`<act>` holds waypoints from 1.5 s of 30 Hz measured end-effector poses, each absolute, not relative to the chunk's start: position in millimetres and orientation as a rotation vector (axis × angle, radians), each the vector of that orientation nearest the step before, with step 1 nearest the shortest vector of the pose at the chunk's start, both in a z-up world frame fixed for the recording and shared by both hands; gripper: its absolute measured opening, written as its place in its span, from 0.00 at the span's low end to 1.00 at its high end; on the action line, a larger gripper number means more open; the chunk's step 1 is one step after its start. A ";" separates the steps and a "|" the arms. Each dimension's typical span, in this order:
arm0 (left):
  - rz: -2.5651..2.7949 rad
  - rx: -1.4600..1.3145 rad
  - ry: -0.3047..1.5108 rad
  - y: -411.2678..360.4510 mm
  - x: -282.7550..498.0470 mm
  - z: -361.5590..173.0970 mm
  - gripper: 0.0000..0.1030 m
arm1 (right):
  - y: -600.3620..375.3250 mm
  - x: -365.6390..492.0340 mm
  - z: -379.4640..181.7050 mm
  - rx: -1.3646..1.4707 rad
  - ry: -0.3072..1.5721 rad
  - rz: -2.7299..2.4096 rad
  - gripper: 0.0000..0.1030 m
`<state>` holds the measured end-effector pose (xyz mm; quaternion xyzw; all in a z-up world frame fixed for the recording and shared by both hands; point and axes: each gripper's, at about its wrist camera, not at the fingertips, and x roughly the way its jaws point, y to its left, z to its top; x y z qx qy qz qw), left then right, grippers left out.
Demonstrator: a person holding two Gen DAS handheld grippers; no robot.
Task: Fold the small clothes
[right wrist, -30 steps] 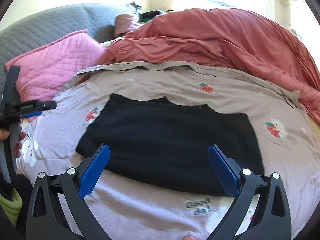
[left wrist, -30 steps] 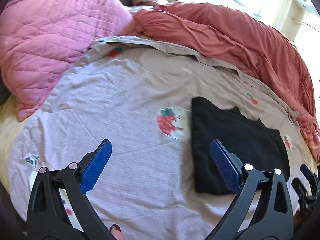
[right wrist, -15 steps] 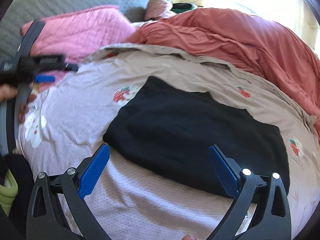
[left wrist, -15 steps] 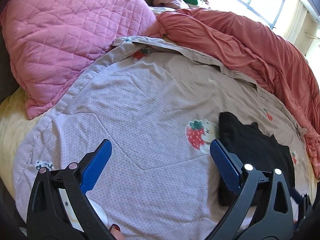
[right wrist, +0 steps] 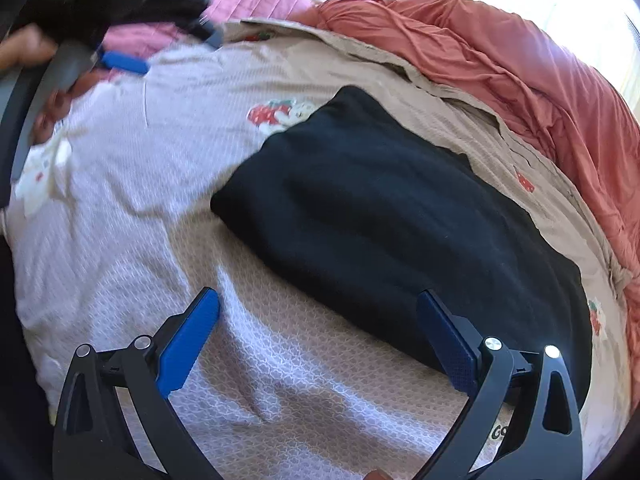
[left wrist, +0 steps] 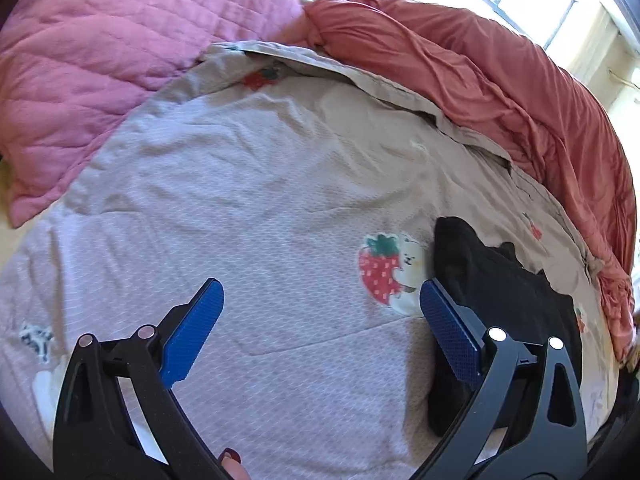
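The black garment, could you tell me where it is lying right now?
In the right wrist view the black garment lies flat on the strawberry-print quilt, mid-frame, just right of a strawberry patch, short of the rust-red blanket.

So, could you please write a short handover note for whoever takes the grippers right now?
Left gripper: open, empty, over bare blanket, left of the black garment.
Right gripper: open, empty, at the garment's near edge.
Garment lies flat on the blanket as a compact rectangle, beside the strawberry print; neither gripper touches it.
Done: it looks at least partly folded.
Left: check whether one more fold is needed; I cannot tell from here. No other small clothes clearly in view.
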<state>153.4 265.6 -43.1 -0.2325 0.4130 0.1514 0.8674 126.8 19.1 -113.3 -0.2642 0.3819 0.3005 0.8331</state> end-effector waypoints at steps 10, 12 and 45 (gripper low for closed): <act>0.299 -0.494 0.891 265.2 166.6 -58.1 0.90 | 29.3 129.9 -127.7 -0.607 0.755 0.610 0.95; 0.301 -0.499 0.901 266.4 167.4 -61.9 0.90 | 33.3 134.5 -127.5 -0.604 0.744 0.596 0.94; 0.176 -0.535 0.940 233.3 182.6 -89.2 0.90 | 42.4 143.0 -115.1 -0.657 0.613 0.599 0.11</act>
